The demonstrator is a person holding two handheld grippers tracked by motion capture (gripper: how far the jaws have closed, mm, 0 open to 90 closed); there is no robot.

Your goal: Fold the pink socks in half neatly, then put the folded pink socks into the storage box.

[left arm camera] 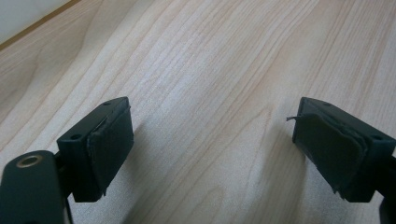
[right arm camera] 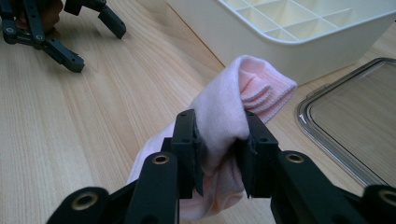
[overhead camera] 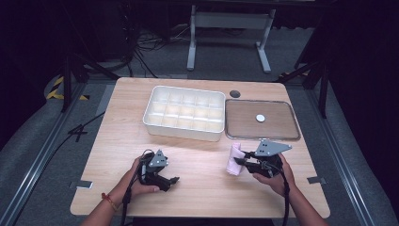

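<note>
A rolled pink sock (right arm camera: 233,107) is pinched between the pads of my right gripper (right arm camera: 219,154), which is shut on it. In the high view that pink sock (overhead camera: 233,159) sits at the right front of the wooden table (overhead camera: 197,188), with my right gripper (overhead camera: 241,162) pointing left into it. My left gripper (overhead camera: 173,182) rests low at the left front, pointing right. Its jaws (left arm camera: 210,149) stand wide open over bare wood with nothing between them. The left gripper (right arm camera: 70,37) also shows far off in the right gripper view.
A white tray (overhead camera: 184,113) with several compartments stands at the table's middle back. Its clear lid (overhead camera: 261,120) lies flat to the right of it, with a white round disc (overhead camera: 260,118) in the middle. A dark round cap (overhead camera: 235,93) sits behind the lid.
</note>
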